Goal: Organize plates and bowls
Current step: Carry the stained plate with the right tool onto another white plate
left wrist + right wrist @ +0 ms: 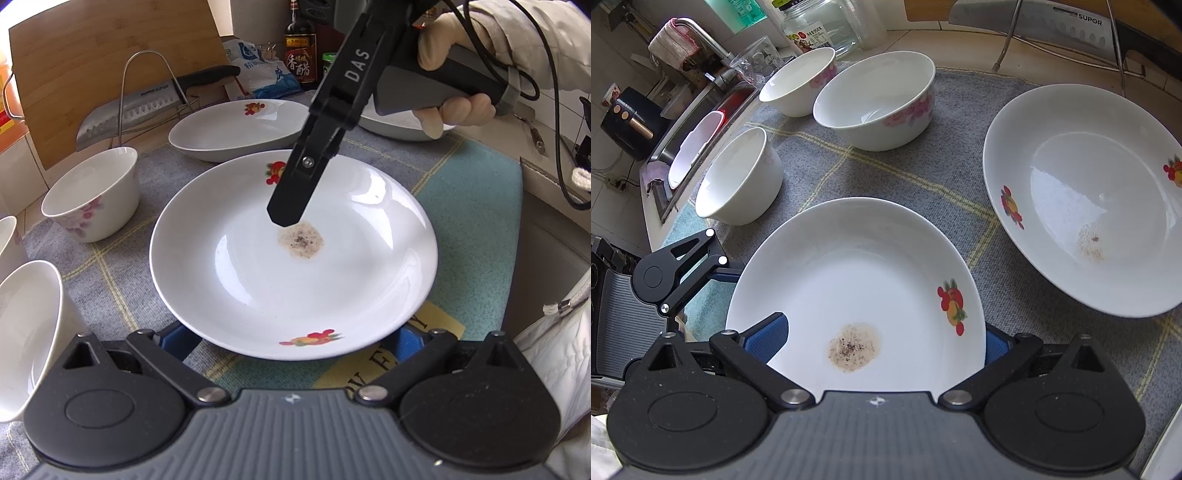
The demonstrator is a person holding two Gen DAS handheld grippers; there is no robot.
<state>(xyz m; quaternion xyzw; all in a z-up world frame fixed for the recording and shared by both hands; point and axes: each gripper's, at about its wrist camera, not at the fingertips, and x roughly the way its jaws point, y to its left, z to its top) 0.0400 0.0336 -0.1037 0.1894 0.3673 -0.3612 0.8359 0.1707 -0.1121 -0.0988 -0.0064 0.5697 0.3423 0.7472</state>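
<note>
A white plate [295, 258] with fruit prints and a brown stain lies on the grey mat; it also shows in the right wrist view [864, 280]. My left gripper [291, 343] is open, its blue pads either side of the plate's near rim. My right gripper [882, 343] is open around the plate's opposite rim; from the left wrist view it [286, 218] hangs over the plate's centre. A second stained plate [1086, 199] lies to the right, also seen behind the first plate [240, 129]. Three white floral bowls [875, 99] [799, 81] [740, 177] stand beyond.
A knife [129, 110] rests on a wire rack against a wooden board [92, 55]. A vinegar bottle [300, 55] and bag stand behind. A sink [698, 122] with faucet lies left of the mat. Another dish [391, 125] sits behind my right hand.
</note>
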